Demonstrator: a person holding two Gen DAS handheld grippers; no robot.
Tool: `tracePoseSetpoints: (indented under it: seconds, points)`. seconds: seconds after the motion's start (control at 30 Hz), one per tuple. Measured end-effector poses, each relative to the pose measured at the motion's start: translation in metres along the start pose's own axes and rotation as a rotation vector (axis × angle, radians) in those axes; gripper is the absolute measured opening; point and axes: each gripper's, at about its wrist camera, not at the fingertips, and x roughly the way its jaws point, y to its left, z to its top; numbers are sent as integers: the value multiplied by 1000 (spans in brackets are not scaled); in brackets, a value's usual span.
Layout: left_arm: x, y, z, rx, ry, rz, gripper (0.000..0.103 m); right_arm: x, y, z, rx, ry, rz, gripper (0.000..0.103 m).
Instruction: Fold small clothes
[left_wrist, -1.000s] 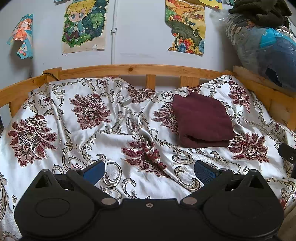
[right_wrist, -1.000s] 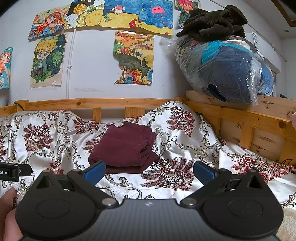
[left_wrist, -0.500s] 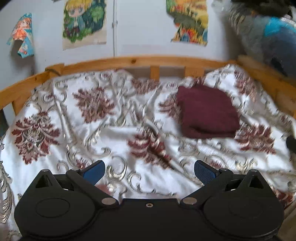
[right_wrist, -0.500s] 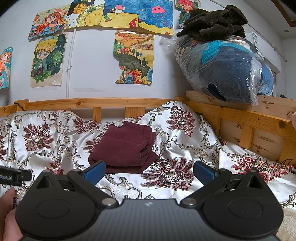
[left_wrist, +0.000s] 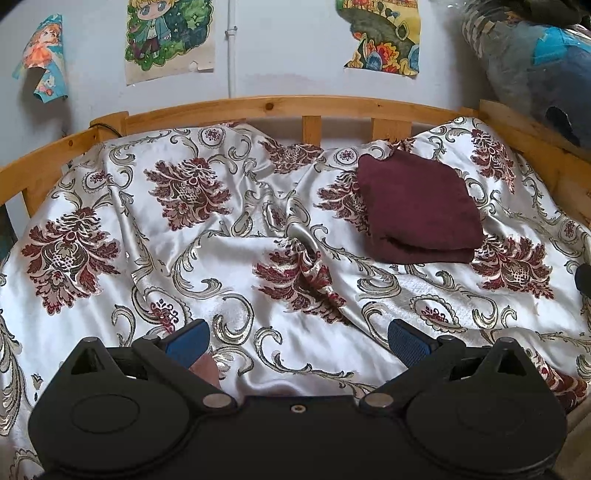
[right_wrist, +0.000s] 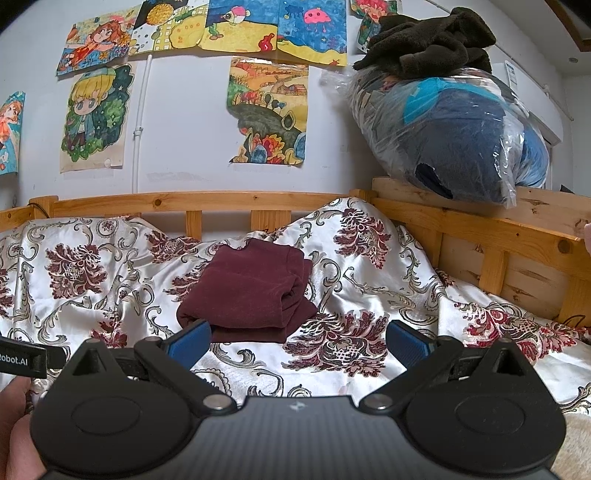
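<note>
One folded maroon garment (right_wrist: 251, 291) lies on one floral bedspread (right_wrist: 351, 291), with one plastic-wrapped bundle (right_wrist: 450, 140), one dark fleece (right_wrist: 424, 44) atop it, and two grippers, left (left_wrist: 297, 341) and right (right_wrist: 297, 339).

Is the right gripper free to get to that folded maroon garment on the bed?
Probably yes: the right gripper is open and empty, the maroon garment lies just ahead of its fingertips, with only bedspread between.

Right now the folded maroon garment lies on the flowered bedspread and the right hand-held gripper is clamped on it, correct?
Not clamped. In the right wrist view the right hand-held gripper is open and holds nothing; the folded maroon garment lies free on the flowered bedspread.
</note>
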Motion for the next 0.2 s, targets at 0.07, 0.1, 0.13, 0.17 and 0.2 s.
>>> tracePoseSetpoints:
  seconds: [0.07, 0.1, 0.13, 0.17, 0.2]
  points:
    - [0, 0, 0, 2, -1, 0, 102, -2, 1, 0, -1, 2, 0, 103]
    - [0, 0, -1, 4, -2, 0, 102, 0, -1, 0, -2, 4, 1, 103]
    - [0, 0, -1, 5, -2, 2, 102, 0, -1, -1, -3, 7, 1, 103]
    - [1, 0, -1, 4, 1, 4, 102, 3, -1, 0, -4, 11, 0, 103]
    - [1, 0, 0, 4, 5, 7, 102, 3, 0, -1, -7, 18, -1, 103]
